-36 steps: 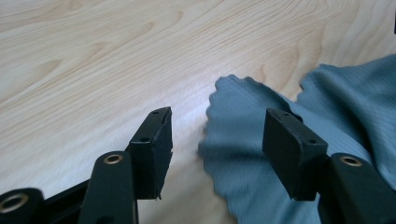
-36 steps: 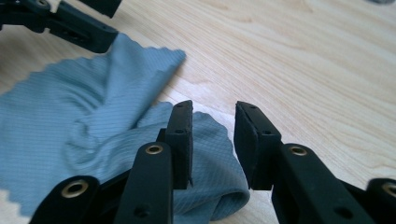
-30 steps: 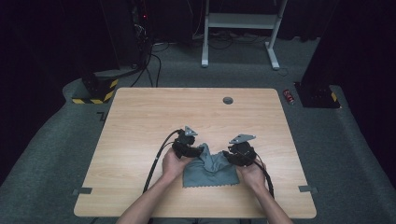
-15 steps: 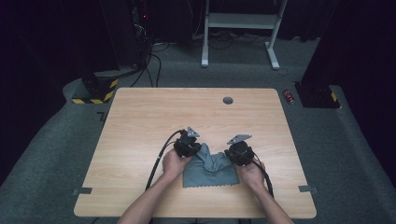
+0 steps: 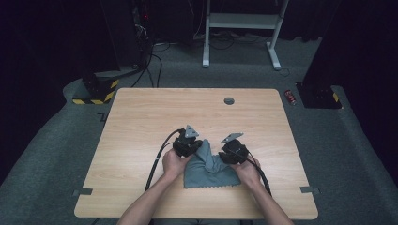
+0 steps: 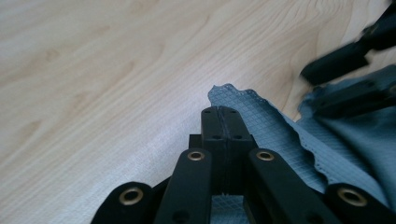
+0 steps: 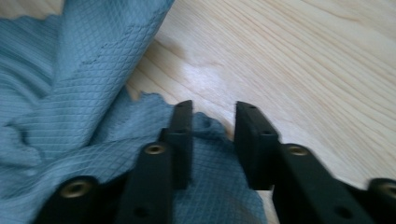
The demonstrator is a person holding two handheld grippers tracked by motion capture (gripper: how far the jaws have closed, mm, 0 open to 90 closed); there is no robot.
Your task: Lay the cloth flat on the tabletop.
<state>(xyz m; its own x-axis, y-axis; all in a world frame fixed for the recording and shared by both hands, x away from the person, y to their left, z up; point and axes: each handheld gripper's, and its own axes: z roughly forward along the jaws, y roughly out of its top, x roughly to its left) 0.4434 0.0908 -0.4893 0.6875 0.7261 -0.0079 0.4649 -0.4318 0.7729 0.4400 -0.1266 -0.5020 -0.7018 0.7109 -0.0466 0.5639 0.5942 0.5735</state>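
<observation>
Jaws of the left gripper (image 6: 219, 119) are pressed together on a corner of the grey cloth (image 5: 209, 171) (scalloped edge); jaws of the right gripper (image 7: 212, 140) have just been opening, parted over its other corner, on the worktop (image 5: 141, 122) near the person.

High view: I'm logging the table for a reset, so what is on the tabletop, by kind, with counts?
Grey cloth: 1
Hand-held grippers: 2, the left gripper and the right gripper, both at the cloth's far corners
Round grommet set in the table: 1
Total: 4
</observation>
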